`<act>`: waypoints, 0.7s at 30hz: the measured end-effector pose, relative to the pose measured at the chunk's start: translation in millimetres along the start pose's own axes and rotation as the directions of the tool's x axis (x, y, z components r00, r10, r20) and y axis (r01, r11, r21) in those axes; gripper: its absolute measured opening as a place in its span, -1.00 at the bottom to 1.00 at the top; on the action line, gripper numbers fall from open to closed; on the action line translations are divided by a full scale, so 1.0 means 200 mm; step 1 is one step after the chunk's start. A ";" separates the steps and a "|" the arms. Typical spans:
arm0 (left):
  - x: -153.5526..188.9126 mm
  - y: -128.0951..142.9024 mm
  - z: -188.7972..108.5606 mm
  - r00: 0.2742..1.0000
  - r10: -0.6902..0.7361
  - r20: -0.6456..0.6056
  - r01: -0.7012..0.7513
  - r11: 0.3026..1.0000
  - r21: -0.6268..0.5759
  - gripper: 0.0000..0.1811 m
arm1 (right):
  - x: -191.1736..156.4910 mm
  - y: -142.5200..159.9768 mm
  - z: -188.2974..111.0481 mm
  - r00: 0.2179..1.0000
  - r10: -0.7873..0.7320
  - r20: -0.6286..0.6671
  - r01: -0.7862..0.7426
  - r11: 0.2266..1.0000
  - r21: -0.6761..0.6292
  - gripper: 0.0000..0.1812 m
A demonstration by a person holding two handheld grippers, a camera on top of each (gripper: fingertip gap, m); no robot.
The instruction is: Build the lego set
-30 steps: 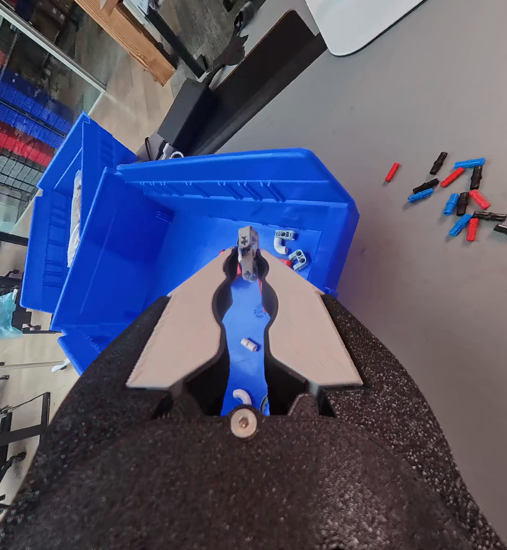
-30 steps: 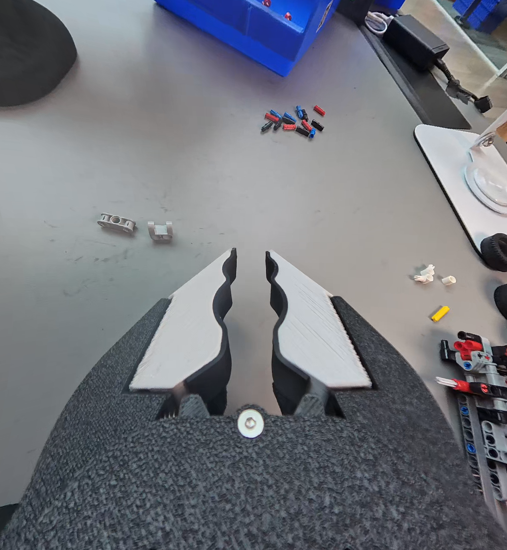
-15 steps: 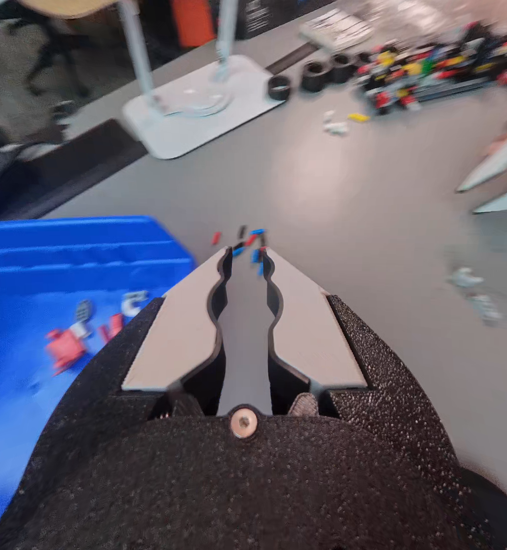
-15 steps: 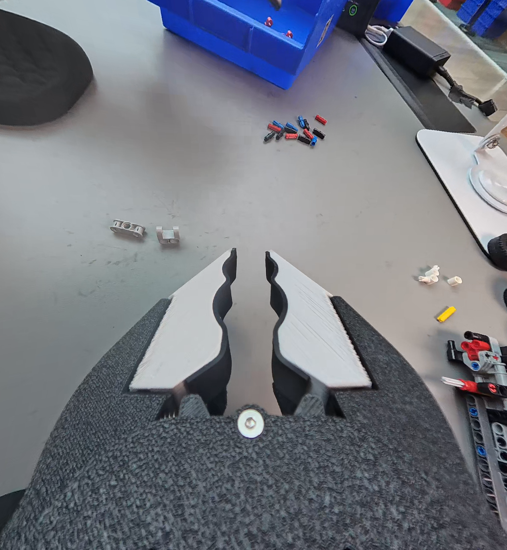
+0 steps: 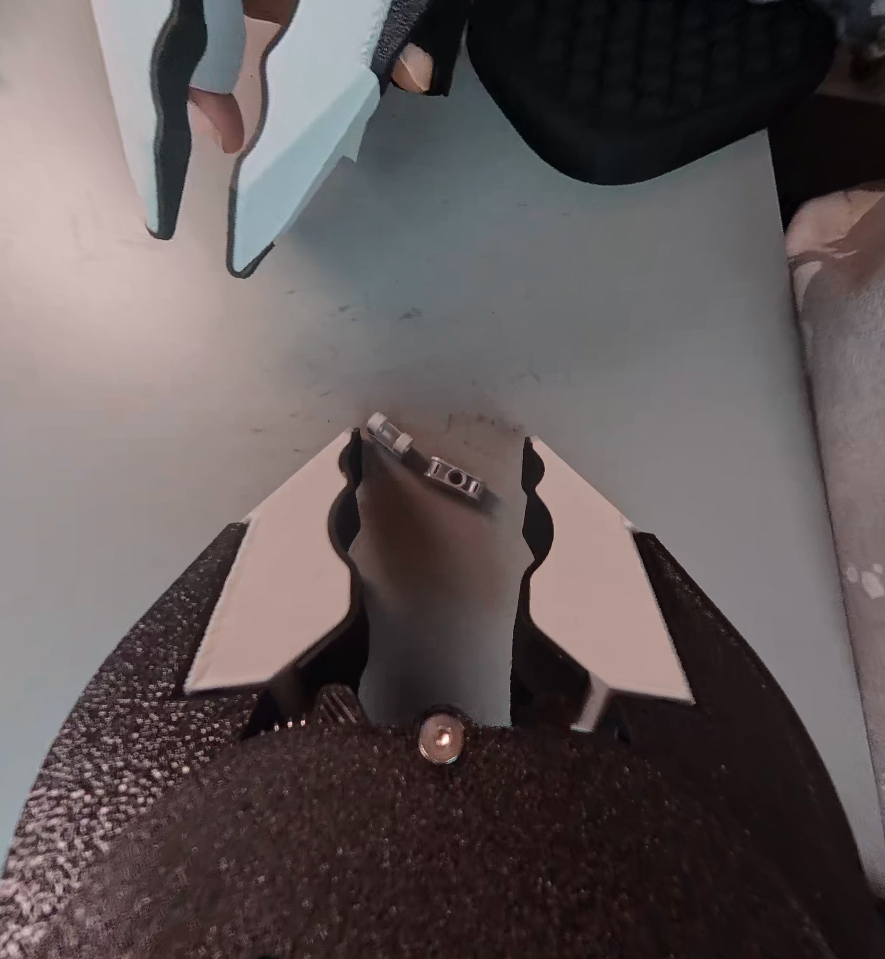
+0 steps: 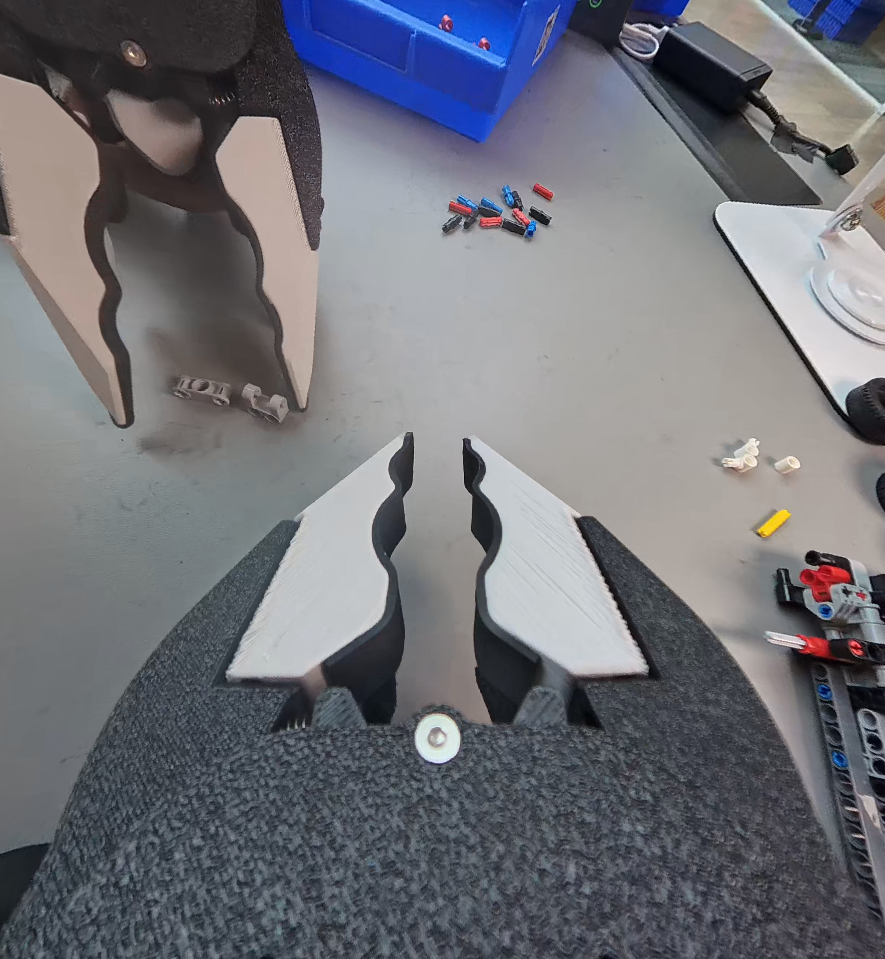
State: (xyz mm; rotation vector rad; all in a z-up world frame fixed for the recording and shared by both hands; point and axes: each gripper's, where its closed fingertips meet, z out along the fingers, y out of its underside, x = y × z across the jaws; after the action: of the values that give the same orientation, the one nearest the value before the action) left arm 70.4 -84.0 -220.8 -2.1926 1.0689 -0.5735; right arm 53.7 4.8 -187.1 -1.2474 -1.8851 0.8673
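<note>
Left gripper point(image 5: 439, 441) — jaws spread wide, tips low over the grey table point(image 5: 118, 389), straddling a grey connector piece point(image 5: 454, 475) and a smaller grey clip piece point(image 5: 389, 435) lying just beside each other. Right gripper point(image 6: 437, 438) — jaws slightly parted, holding nothing, near those pieces. Farther off lay scattered red, blue and black pins point(image 6: 500, 211), the partly built lego model point(image 6: 866, 648) at right, and a blue bin point(image 6: 430, 57).

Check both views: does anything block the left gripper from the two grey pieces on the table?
Nothing visible does. The left gripper is open, its fingers straddling the two grey pieces, which lie side by side on the bare table. The right gripper sits apart from them.
</note>
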 end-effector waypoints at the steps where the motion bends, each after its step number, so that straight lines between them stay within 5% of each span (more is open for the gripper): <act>1: 0.00 0.01 0.00 1.000 0.014 0.003 -0.014 1.000 -0.002 -0.33 | 0.00 0.00 0.00 1.000 -0.002 0.001 0.002 1.000 -0.002 -0.82; 10: -0.06 0.05 -0.04 0.996 0.011 0.084 -0.010 1.000 -0.005 -0.90 | -0.01 0.02 0.01 1.000 -0.013 0.004 0.013 1.000 -0.021 -0.82; 17: -0.17 0.04 -0.15 0.978 -0.013 0.210 0.010 1.000 0.014 -0.93 | -0.01 0.02 0.00 1.000 -0.017 -0.001 0.017 1.000 -0.022 -0.83; 19: -0.38 0.04 -0.34 0.902 -0.094 0.422 0.079 0.995 0.054 -0.93 | 0.00 0.01 -0.01 1.000 -0.015 -0.007 0.015 1.000 -0.015 -0.83; 21: -0.64 0.11 -0.65 0.687 -0.243 0.685 0.183 0.970 0.161 -0.93 | 0.01 0.01 -0.01 1.000 -0.013 -0.013 0.013 1.000 -0.009 -0.83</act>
State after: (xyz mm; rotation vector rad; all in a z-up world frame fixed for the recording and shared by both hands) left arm -95.7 -35.2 -156.8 -2.1765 0.3677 0.1548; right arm 56.0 7.9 -186.2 -1.2423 -1.8863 0.8433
